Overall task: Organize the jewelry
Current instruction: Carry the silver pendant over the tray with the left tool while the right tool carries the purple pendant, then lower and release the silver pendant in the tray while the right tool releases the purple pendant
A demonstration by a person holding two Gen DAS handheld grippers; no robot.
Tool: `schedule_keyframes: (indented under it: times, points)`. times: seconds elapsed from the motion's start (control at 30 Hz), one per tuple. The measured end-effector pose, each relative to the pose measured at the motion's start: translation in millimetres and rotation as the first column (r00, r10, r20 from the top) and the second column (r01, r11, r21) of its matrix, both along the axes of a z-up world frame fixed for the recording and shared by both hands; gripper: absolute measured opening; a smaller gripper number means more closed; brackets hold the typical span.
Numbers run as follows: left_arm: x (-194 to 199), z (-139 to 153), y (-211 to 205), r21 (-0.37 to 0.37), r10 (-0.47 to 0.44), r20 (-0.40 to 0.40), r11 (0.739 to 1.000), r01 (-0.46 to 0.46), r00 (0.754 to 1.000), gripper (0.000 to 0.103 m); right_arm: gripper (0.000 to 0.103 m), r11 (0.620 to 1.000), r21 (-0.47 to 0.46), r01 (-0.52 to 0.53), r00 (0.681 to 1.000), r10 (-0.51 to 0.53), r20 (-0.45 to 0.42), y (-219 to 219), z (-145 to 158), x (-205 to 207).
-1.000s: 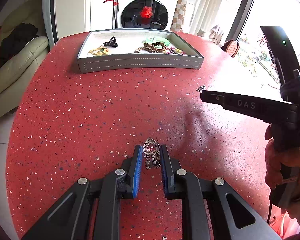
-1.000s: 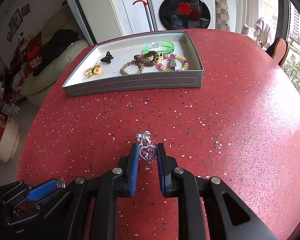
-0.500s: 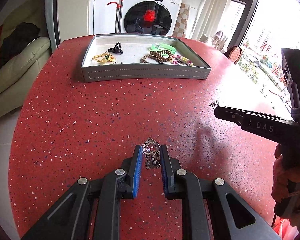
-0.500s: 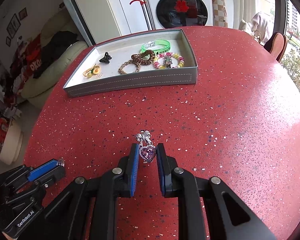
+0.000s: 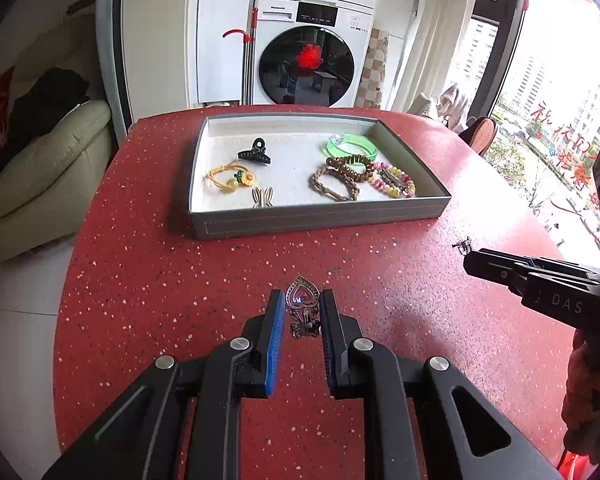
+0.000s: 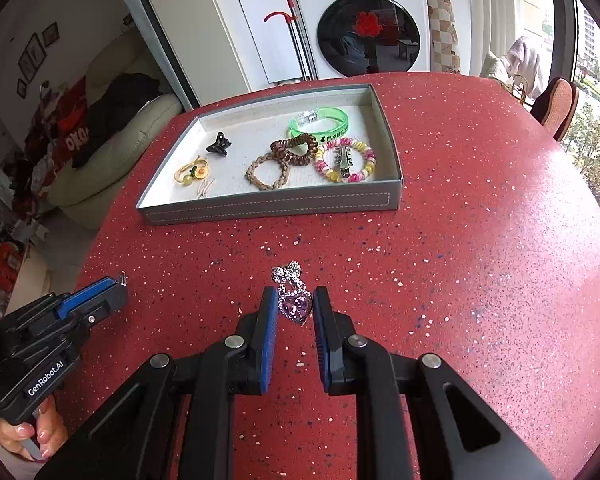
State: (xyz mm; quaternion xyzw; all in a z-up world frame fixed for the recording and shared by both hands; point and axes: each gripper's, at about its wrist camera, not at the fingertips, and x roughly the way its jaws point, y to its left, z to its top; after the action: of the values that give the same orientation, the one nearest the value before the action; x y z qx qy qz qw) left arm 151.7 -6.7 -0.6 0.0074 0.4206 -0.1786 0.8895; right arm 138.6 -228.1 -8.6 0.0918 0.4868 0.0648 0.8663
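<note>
My left gripper (image 5: 302,305) is shut on a silver heart-shaped earring (image 5: 302,308), held above the red table. My right gripper (image 6: 295,305) is shut on a matching earring with a purple heart stone and a silver bow (image 6: 293,298). The right gripper also shows at the right of the left wrist view (image 5: 467,249), and the left gripper at the lower left of the right wrist view (image 6: 120,280). A grey tray (image 5: 320,216) lies ahead of both, holding bracelets (image 5: 350,168), a black claw clip (image 5: 254,153), a yellow hair tie (image 5: 231,178) and a green bangle (image 6: 320,122).
The round red speckled table (image 6: 480,240) ends at the left, with a cream sofa (image 5: 40,176) below it. A washing machine (image 5: 308,52) stands behind the tray. A window and a chair back (image 6: 556,106) are at the right.
Both grippers have risen and tilted so the tray sits more fully in view and nearer the middle. Each keeps hold of its earring.
</note>
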Motion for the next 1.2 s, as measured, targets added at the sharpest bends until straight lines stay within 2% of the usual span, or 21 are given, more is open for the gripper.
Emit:
schedule_keyframes:
  times: [0.3,0.67,0.87,1.2]
  points:
    - [30.8,13.1,-7.6,-0.001,-0.009,0.024,1.000,0.009,1.000,0.036,0.020,1.000,-0.016,-0.015,0.999,0.016,0.034,1.6,17.8,26.8]
    - [84.1,32.5,-12.5,0.020,0.032,0.081,0.999,-0.034,0.996,0.036,0.020,0.999,0.047,-0.001,0.999,-0.001,0.039,-3.3,27.4,79.1]
    - [115.2,21.8,-12.7,0.029,0.071,0.061,0.997,-0.073,0.996,0.036,0.020,0.997,0.073,0.025,1.000,-0.026,0.015,-6.4,18.0,104.9]
    - [160.5,-5.1,-25.6,0.086,0.096,0.019,0.992,-0.097,0.995,0.036,0.019,0.999,0.041,0.028,0.999,-0.027,-0.022,2.1,-3.1,144.8]
